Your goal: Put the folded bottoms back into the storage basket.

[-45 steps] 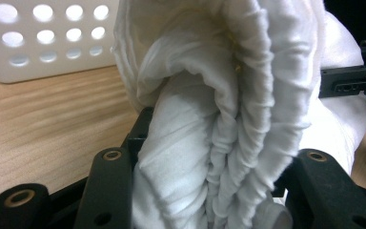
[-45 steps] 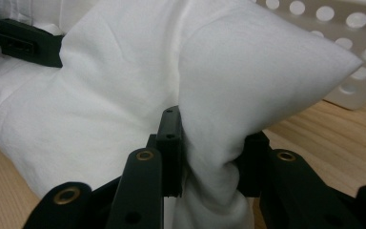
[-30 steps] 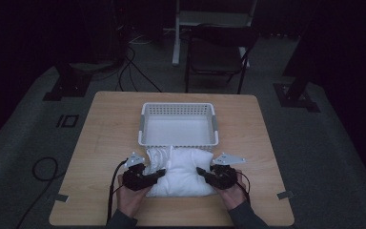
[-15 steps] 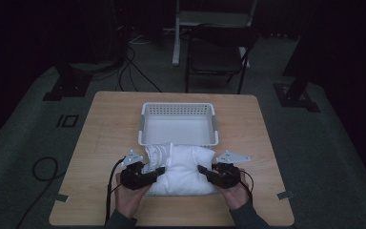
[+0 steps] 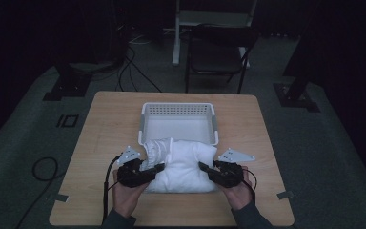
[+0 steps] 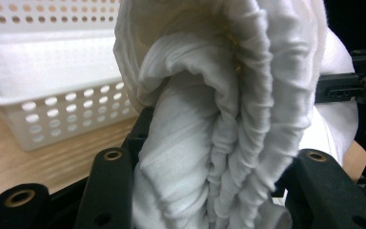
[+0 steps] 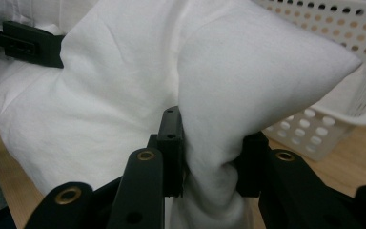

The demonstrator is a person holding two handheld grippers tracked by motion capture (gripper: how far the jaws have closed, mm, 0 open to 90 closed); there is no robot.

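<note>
High view: folded white cloth (image 5: 183, 164) spans crosswise between left gripper (image 5: 156, 168) and right gripper (image 5: 204, 167), both jaws clamped on its ends (basket (image 5: 143, 125) just beyond, over the tabletop (image 5: 105, 119)).

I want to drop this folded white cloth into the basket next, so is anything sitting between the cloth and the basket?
Nothing visible does. The cloth is clamped at each end by the left gripper and the right gripper, and the basket stands directly behind it. Its inside looks empty, though the near wall has to be cleared.
</note>
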